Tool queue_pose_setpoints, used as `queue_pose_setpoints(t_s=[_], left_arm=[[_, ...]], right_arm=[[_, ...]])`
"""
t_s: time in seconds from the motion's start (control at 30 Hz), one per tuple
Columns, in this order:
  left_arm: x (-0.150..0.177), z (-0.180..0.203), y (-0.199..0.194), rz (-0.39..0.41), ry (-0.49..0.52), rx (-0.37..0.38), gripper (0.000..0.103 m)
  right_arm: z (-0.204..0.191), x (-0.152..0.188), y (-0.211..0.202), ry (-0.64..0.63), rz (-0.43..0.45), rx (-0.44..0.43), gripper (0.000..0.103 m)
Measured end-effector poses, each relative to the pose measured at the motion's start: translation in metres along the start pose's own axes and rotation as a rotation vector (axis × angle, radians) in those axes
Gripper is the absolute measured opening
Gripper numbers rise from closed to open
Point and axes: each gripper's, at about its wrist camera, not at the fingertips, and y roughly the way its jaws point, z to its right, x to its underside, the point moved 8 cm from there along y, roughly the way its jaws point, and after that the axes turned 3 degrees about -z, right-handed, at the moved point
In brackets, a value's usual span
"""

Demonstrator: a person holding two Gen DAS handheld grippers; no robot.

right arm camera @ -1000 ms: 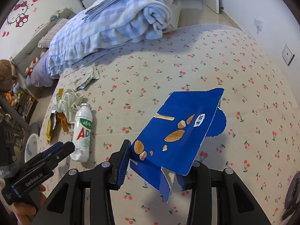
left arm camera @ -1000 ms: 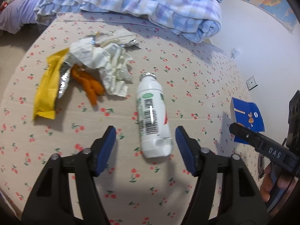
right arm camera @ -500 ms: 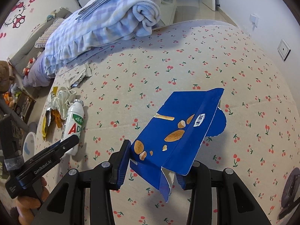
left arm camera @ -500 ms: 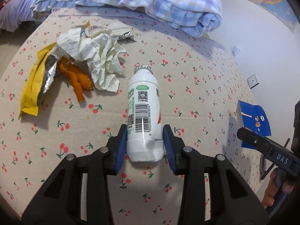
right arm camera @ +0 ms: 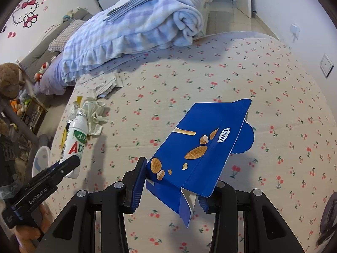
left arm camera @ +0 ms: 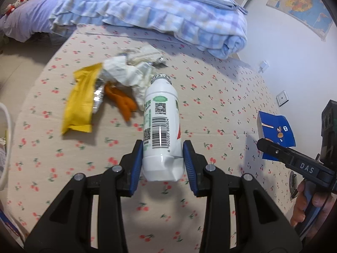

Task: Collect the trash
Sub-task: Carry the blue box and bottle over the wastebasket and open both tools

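Observation:
My left gripper point(left arm camera: 162, 164) is shut on the base of a white plastic bottle point(left arm camera: 161, 126) and holds it tilted up off the cherry-print bed cover. The bottle also shows in the right wrist view point(right arm camera: 75, 143). My right gripper point(right arm camera: 171, 181) is shut on a flattened blue almond carton point(right arm camera: 202, 154), held above the bed; the carton also shows in the left wrist view point(left arm camera: 276, 130). Beyond the bottle lie a yellow foil wrapper point(left arm camera: 81, 103), crumpled white paper point(left arm camera: 128, 73) and orange peel point(left arm camera: 122, 101).
A folded blue checked blanket point(left arm camera: 147, 8) lies across the far side of the bed. A white bin rim point(left arm camera: 6, 143) shows at the left edge, also in the right wrist view point(right arm camera: 41, 160). More crumpled paper point(right arm camera: 107, 84) lies near the blanket.
My left gripper went from open around the bottle to shut on its base and has lifted it off the cover. My right gripper keeps holding the blue carton.

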Motion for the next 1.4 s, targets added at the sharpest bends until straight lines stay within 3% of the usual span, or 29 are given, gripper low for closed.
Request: queue_pose_setpoints(t_s=[0.37,1.0,1.4], left_arm=[[0.005,-0.058,-0.041,0.048,-0.055,-0.054,0.04],[0.038,-0.194,-0.113,0.117,-0.227,-0.192,0.04],[0.054,-0.258,-0.127,0.116,-0.349,-0.26,0.04]], right_arm=[[-0.056,0.002,0.004,-0.06,0.002,-0.046,0.044],[-0.183,0.026,0.03,-0.232,-0.038,-0.118,0.044],[-0.262,0.047,0.045,-0.353,-0.068,-0.178,0.044]])
